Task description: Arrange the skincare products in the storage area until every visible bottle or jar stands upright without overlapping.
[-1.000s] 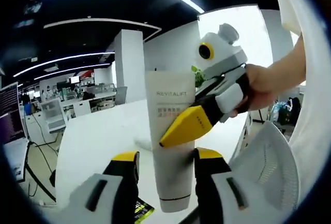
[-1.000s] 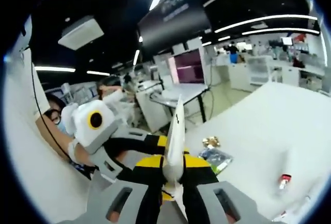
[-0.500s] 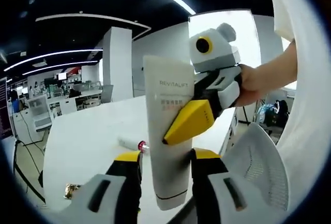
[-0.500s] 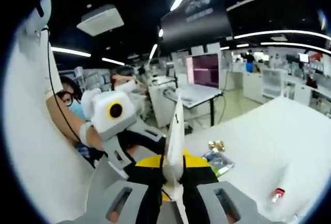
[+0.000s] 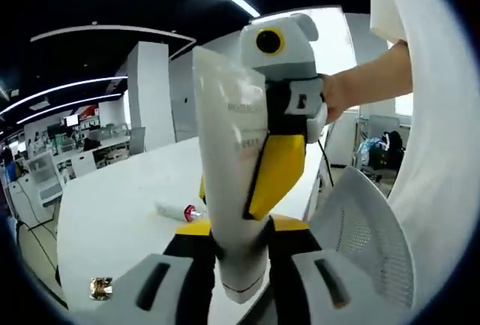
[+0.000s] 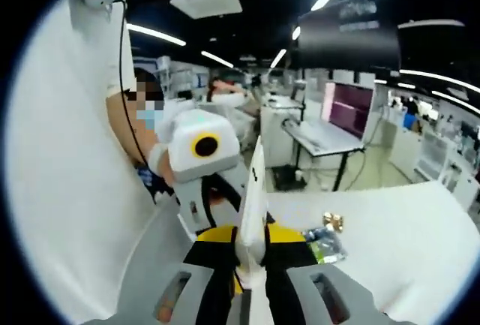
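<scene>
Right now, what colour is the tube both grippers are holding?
White, with small printed lettering; the tube shows best in the left gripper view.

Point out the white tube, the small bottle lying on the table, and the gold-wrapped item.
white tube (image 5: 229,190), left gripper view, middle of its body.
small bottle (image 5: 174,210), left gripper view, its pale body.
gold-wrapped item (image 5: 100,287), left gripper view, its centre.

The left hand-held gripper (image 5: 241,246) has clamped the tube (image 5: 234,190).
</scene>
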Demonstrator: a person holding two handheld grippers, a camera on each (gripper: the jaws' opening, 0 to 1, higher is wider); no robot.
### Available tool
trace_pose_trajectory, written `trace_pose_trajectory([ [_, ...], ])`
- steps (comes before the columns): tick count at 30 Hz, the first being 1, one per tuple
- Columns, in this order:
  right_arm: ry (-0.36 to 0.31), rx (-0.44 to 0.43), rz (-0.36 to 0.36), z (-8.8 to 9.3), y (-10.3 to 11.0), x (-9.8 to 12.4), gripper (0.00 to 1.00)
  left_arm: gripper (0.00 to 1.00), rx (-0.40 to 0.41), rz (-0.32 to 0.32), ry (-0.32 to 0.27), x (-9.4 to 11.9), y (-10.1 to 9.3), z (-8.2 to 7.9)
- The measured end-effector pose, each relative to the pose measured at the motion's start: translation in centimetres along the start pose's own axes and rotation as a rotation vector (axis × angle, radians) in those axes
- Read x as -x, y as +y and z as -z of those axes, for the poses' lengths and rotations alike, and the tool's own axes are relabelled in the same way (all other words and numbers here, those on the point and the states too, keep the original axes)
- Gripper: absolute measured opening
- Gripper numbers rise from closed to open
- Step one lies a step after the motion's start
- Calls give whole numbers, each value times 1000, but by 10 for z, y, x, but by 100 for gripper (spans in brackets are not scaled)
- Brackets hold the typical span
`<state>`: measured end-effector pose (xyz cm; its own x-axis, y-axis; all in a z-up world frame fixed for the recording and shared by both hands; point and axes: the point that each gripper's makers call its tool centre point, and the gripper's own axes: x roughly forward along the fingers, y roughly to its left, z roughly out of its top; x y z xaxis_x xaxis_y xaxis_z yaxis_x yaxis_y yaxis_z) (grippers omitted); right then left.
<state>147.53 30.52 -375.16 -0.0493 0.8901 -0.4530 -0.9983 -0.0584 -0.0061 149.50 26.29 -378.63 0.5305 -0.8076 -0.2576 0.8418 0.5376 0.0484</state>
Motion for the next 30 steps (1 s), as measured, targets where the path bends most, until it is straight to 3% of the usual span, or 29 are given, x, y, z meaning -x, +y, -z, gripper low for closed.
trace_pose_trajectory([
  [11, 177, -16, -16, 16, -4, -11, 12, 19, -65, -73, 97, 0, 9, 17],
  [17, 346, 46, -35, 31, -6, -11, 13, 19, -70, -101, 157, -1, 14, 29],
  [30, 468, 72, -68, 39, -11, -13, 12, 19, -62, -127, 219, 0, 20, 42],
])
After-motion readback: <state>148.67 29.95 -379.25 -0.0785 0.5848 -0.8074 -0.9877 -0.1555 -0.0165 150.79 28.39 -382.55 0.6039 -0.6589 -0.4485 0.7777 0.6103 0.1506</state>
